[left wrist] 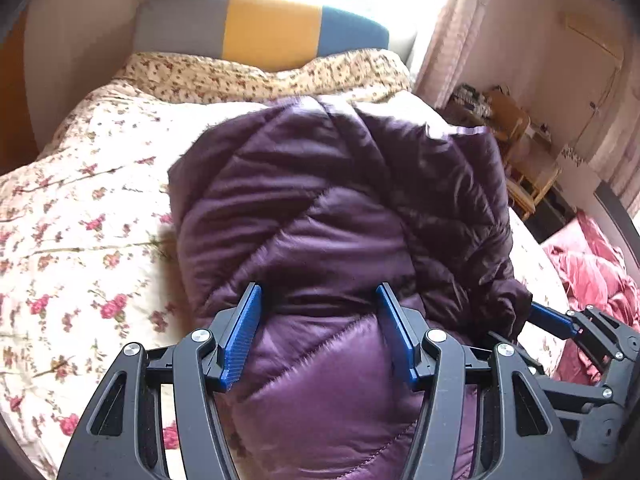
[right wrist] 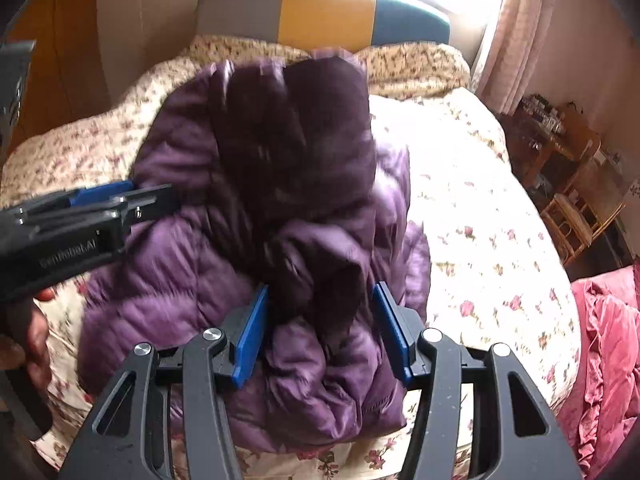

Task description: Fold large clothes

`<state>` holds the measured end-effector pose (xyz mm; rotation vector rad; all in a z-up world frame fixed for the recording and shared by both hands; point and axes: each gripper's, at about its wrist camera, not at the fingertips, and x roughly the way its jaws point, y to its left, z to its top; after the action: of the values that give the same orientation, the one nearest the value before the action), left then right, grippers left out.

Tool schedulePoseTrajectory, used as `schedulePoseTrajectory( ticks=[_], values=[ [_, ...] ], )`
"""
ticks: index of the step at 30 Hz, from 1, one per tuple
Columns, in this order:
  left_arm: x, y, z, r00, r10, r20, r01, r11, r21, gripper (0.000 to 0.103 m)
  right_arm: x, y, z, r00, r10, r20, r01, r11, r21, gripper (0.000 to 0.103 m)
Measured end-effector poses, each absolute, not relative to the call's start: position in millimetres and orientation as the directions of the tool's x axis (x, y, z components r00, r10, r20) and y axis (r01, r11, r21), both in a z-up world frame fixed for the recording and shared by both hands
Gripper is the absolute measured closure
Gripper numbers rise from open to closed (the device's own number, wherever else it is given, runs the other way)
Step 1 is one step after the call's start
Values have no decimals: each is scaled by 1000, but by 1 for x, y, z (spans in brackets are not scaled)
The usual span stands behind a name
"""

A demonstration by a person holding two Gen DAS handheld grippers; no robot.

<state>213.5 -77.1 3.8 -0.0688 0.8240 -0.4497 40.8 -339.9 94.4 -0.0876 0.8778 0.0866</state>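
Observation:
A purple quilted puffer jacket [left wrist: 320,208] lies bunched on the bed, and the right wrist view shows it [right wrist: 192,264] too. My left gripper [left wrist: 318,292] hovers over its near part, jaws apart, pads not pressing the fabric. In the right wrist view that gripper [right wrist: 116,194] enters from the left, held by a hand [right wrist: 38,332]. A darker sleeve [right wrist: 316,264] is folded across the jacket. Its cuff end sits between the spread pads of my right gripper [right wrist: 320,292], with no pad clamped on it. From the left wrist view, the right gripper [left wrist: 540,314] meets the sleeve end [left wrist: 508,304].
A floral quilt [left wrist: 80,220] covers the bed, with a second floral duvet [left wrist: 248,76] heaped against the grey, yellow and blue headboard [left wrist: 264,28]. Pink bedding [right wrist: 608,344] lies off the right side. Wooden chairs and clutter [right wrist: 568,184] stand by the curtain.

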Motion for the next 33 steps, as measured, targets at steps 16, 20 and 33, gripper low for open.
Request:
schedulePoseTrajectory(
  ticks=[16, 20, 33],
  values=[
    [229, -69, 12, 615, -375, -694, 333, 921, -203, 45, 92, -330, 110, 651, 10, -759, -119, 989, -89, 49],
    [235, -71, 9, 609, -374, -700, 338, 920, -197, 45, 101, -331, 99, 633, 1, -774, -124, 987, -100, 49],
    [244, -78, -6, 572, -394, -720, 375, 906, -197, 45, 127, -334, 78, 573, -15, -819, -151, 981, -124, 47]
  ],
)
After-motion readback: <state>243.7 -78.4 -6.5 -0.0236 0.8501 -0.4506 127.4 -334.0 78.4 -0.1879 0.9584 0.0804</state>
